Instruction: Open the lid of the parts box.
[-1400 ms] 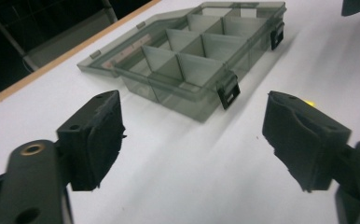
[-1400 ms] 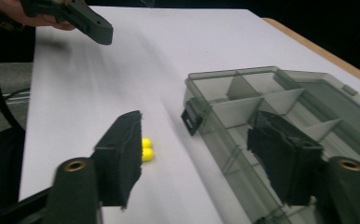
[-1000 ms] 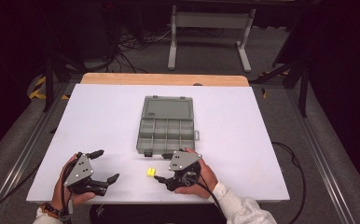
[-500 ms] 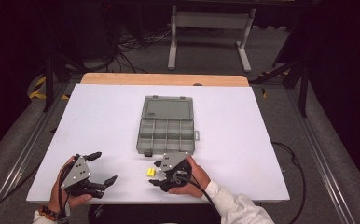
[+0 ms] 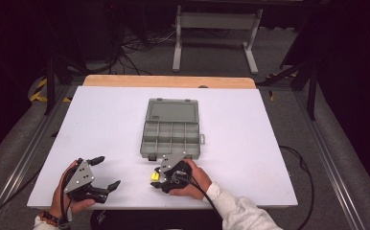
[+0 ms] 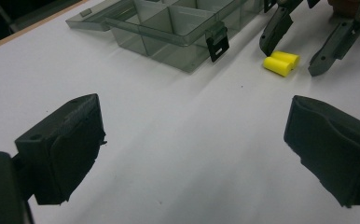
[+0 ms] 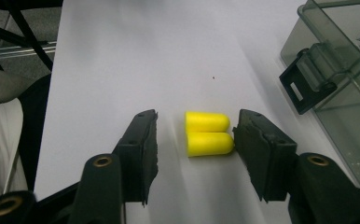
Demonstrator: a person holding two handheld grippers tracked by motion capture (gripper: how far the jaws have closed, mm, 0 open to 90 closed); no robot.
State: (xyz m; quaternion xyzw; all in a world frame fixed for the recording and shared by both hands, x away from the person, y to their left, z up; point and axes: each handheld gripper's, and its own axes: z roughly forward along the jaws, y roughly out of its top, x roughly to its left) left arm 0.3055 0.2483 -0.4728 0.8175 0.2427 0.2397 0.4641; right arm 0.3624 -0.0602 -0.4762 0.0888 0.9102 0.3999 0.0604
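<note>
Presently: two yellow earplugs (image 7: 207,133) on white table (image 5: 250,124), between just-closing, not yet pressing jaws of right gripper (image 5: 158,180); left gripper (image 5: 107,173) idle, jaws wide; compartment box (image 5: 172,128) open, apparently unfilled; pickup and placing remain.

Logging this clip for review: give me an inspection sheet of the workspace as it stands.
Surface: white table, bare apart from the job's things.
Job's things: two yellow earplugs side by side; open grey compartment box beyond them.
Clutter: nothing seen.
Grippers: right gripper straddles the earplugs, jaws just been closing, one pad near a tip, no grip yet; left gripper open, holding nothing.
Cables: black cable off the table's right edge.
Surroundings: dark floor, metal stand.
</note>
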